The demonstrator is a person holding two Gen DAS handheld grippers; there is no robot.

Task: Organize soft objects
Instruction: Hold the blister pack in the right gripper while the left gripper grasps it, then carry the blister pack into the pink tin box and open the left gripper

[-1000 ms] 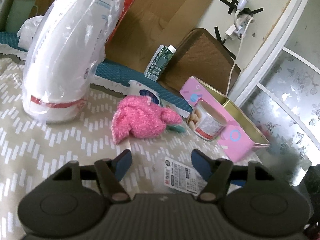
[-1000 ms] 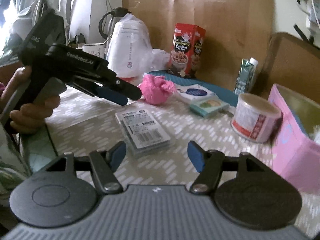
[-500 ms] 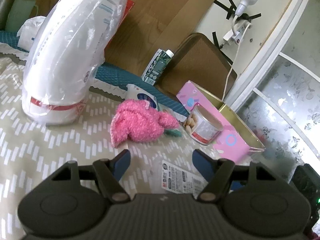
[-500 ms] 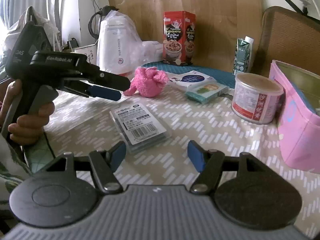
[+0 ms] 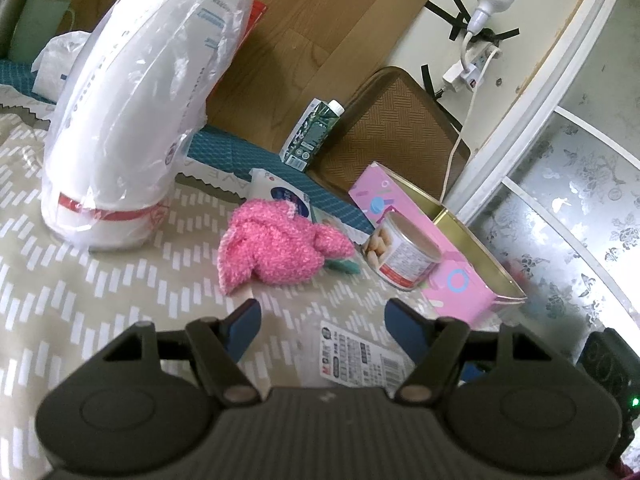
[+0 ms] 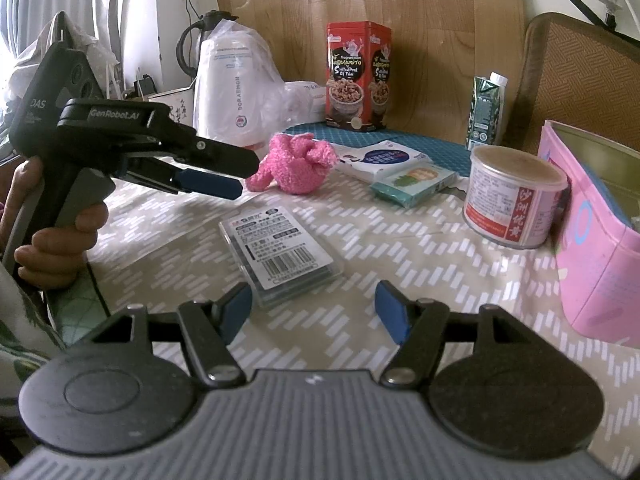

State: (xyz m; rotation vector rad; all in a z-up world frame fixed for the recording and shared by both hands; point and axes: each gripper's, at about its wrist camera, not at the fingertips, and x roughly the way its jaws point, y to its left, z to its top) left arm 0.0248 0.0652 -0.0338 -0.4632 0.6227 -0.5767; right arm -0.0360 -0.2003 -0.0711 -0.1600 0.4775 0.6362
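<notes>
We see pink tin interior mostly hidden. Left gripper, right gripper both wide, empty. Pink fuzzy cloth nearer than before.

fuzzy pink knitted cloth, glossy metal tin, crinkly plastic bag

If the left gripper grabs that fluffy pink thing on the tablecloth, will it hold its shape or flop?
The pink knitted item lies in a loose crumpled heap with a flap trailing, so it will probably droop and unfold when lifted. Its fuzzy yarn looks light and grippy, unlikely to slip. It should not roll.
</notes>
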